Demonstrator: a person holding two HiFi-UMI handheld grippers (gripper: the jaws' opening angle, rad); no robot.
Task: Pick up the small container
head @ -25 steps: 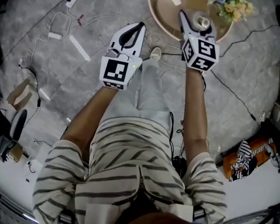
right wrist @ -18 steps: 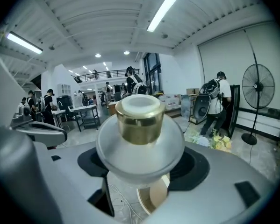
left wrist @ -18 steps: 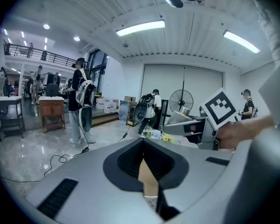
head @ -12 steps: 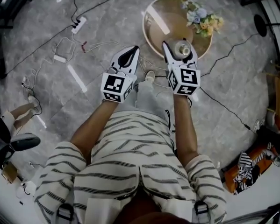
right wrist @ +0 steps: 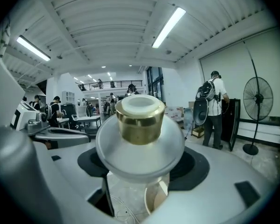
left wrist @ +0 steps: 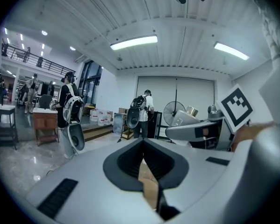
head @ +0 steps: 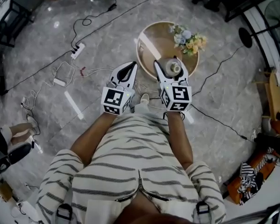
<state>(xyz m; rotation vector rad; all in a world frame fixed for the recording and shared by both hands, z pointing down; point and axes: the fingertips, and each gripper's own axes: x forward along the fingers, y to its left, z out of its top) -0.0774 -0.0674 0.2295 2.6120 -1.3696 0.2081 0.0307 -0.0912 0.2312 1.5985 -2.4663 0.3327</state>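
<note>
Against a second ago, we see the round table (head: 151,45) smaller and farther beneath the grippers, with more of the floor (head: 83,27) and its cables around it. Both grippers have come up and sit closer to the striped shirt. The small container (right wrist: 140,143) has stayed in the same grip throughout.

The right gripper (head: 168,66) has its jaws clamped on the container's rounded, frosted body, one on either side. It hangs in the air above the near edge of the table, well clear of the top, with the flowers (head: 189,37) at the table's far side. The container stands upright, its long axis vertical and its gold cap (right wrist: 139,118) pointing at the ceiling, square across the line of the jaws.

The left gripper (left wrist: 143,146) is alongside, jaws together with nothing between them.
</note>
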